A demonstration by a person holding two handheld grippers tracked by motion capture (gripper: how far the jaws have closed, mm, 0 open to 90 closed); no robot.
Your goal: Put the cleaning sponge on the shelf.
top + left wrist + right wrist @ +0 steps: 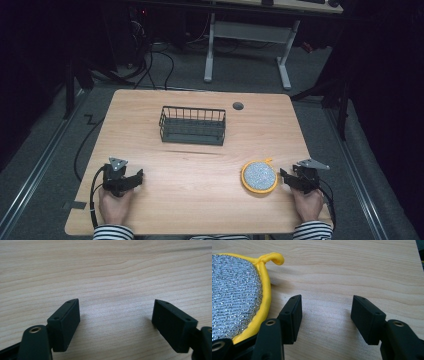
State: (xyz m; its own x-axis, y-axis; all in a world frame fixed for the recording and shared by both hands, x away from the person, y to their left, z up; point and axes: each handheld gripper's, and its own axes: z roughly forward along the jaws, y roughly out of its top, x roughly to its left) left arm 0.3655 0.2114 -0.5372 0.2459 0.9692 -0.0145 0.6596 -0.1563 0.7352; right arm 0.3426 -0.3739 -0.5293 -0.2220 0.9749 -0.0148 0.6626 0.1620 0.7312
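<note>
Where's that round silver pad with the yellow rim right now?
In the high view the round pad lies flat on the table, near its right front, just left of the right gripper and well in front of the wire basket.

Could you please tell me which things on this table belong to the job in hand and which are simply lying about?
In the job:
- round silver scrubbing pad with yellow rim, beside the open right gripper
- left gripper, open over bare wood

Lying about:
- wire basket, mid-table, possibly the pad's destination
- table
</note>
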